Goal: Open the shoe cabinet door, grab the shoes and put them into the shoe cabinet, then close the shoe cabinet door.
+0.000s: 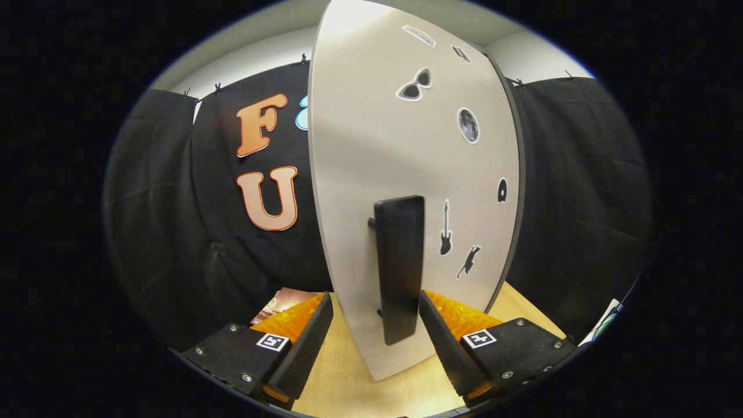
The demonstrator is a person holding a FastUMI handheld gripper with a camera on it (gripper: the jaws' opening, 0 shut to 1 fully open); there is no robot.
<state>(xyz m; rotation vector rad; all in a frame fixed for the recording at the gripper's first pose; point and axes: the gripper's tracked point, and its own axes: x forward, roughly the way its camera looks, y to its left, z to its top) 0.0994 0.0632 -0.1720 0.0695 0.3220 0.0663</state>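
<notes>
Hand-held gripper [374, 325] fingers spread, door handle [399, 267] between, neither visibly pressing

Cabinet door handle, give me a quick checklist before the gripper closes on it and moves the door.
1. Black handle lies between the gripper fingers: ok.
2. Fingers apart, not yet pressing the handle: ok.
3. Fingers reach far enough past the handle: cannot tell.
4. Cabinet door stands edge-on, partly swung out: ok.
5. Wooden surface under the door's swing path: cannot tell.
6. Shoes already inside the cabinet: cannot tell.
</notes>
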